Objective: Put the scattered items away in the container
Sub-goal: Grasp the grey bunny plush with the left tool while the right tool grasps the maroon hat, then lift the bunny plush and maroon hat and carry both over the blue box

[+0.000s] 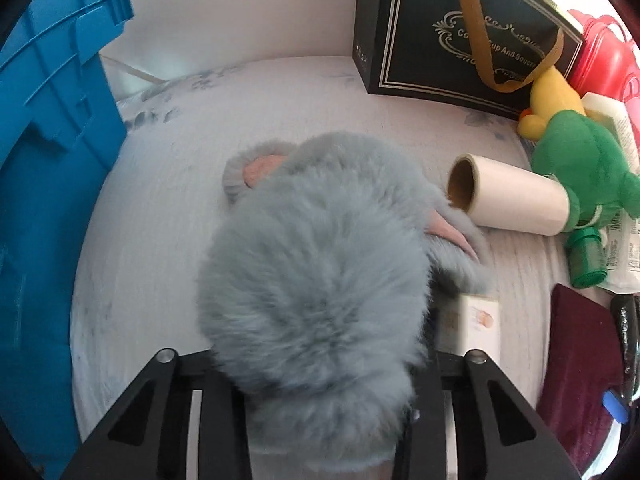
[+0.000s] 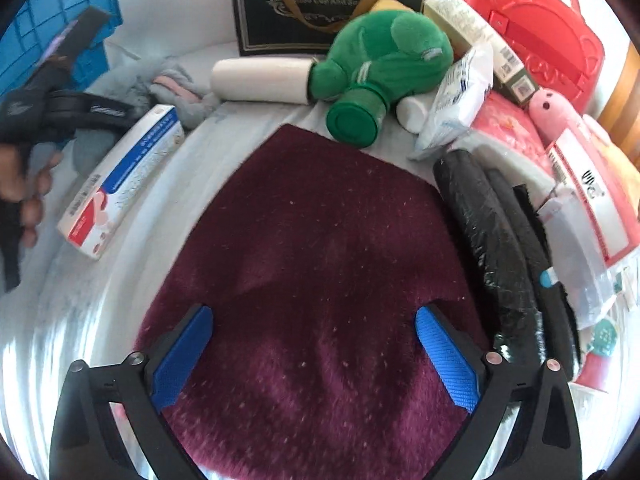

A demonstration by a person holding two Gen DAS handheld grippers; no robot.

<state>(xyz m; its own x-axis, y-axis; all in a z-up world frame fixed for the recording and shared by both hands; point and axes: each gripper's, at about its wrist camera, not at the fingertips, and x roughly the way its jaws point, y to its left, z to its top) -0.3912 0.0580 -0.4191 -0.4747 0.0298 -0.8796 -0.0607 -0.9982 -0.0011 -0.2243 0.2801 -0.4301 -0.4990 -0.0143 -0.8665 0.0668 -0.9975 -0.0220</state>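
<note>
1. Pale floral bedsheet fills both views; many items lie scattered on it, so tidying looks barely begun.
2. Left gripper jaws clamp the fluffy grey plush, centre frame; blue crate at left.
3. Right gripper jaws spread wide over the maroon cloth.

Left wrist cam close over grey plush toy, looking forward and down toward blue crate, right wrist cam low over maroon cloth, facing black gift bag, both views share green plush, white roll
</note>
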